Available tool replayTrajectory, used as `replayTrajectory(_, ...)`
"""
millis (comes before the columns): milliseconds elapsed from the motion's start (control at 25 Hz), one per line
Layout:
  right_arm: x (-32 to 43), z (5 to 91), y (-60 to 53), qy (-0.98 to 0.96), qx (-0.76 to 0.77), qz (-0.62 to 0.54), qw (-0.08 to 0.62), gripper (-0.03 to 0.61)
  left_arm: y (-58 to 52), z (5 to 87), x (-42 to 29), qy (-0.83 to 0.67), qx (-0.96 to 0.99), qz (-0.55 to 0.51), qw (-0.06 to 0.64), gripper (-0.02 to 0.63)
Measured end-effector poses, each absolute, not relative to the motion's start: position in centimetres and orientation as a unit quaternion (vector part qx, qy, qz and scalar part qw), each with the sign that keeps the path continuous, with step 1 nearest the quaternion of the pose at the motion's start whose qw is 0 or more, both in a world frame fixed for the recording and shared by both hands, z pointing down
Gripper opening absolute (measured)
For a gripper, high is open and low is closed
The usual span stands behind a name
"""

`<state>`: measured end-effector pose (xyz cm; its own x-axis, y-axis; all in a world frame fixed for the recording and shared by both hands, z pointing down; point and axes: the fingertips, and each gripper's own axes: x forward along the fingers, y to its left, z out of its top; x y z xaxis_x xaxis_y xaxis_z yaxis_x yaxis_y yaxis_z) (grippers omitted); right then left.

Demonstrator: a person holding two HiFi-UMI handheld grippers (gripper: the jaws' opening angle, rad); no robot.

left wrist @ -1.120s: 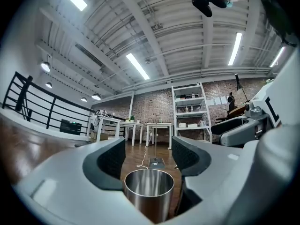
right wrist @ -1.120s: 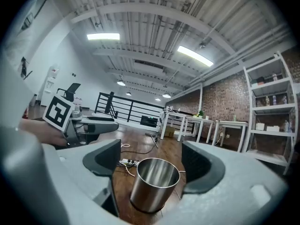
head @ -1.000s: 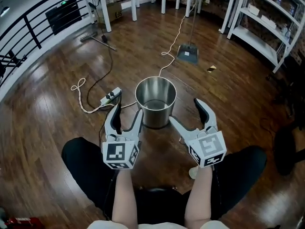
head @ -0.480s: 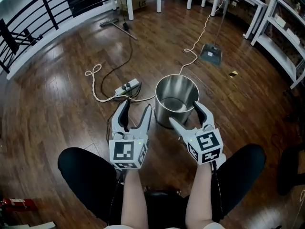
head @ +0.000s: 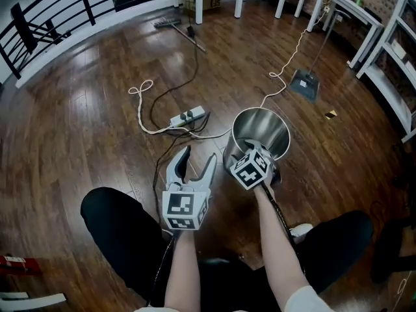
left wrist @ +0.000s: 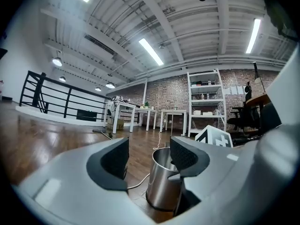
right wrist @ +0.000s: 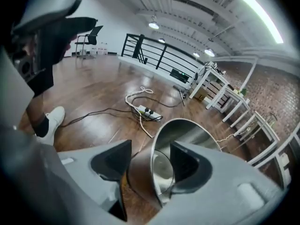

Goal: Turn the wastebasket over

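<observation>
The right hand-held gripper (right wrist: 150,161) straddles the near rim of the bin (head: 263,127). One jaw is inside the mouth and the other is outside against the wall. Its jaws have just been closing, but the gap is still far wider than the thin steel wall between them, so they do not yet clamp it. From the head view the gripper tips steeply down, and its marker cube (head: 249,169) covers the near edge of the rim.

The left hand-held gripper (head: 198,158) is just left of the bin and not touching it. It points level, with its jaws moderately apart after narrowing a little, and nothing is between them. Through its gap the bin shows farther off, partly behind the right-hand jaw.

The bin is a shiny metal pail standing mouth-up on the wooden floor (head: 84,122), right in front of the person's knees (head: 117,229). A shoe (right wrist: 51,118) shows in the right gripper view.

Beyond the bin to the left lies a power strip (head: 187,117), with a white cord (head: 144,91) looping away from it. A dustpan (head: 305,84) stands farther back on the right, near white shelves (head: 390,77). A black railing (head: 58,5) edges the floor at the far left.
</observation>
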<state>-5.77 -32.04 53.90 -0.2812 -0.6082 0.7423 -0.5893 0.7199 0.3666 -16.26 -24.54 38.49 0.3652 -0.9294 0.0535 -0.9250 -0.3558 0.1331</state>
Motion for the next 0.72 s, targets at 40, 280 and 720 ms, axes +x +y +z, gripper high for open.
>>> replayTrajectory(40,-5.6,54.3,-32.6,-0.794,0.377,-0.014,0.476,0.234,-24.7,38.7,-16.5,-0.563,0.823,-0.015,0.074,0.301)
replayTrajectory(280,-6.4,55.1,-33.7,-0.794,0.373,0.004,0.481,0.060,-25.4,38.6,-17.7,-0.558,0.826,-0.023,0.081,0.296)
replayTrajectory(720,-9.4,41.4,-32.2,-0.928,0.328,0.160,0.072,-0.011,-26.7,42.5,-19.8,-0.578,0.804,-0.022,0.139,0.287)
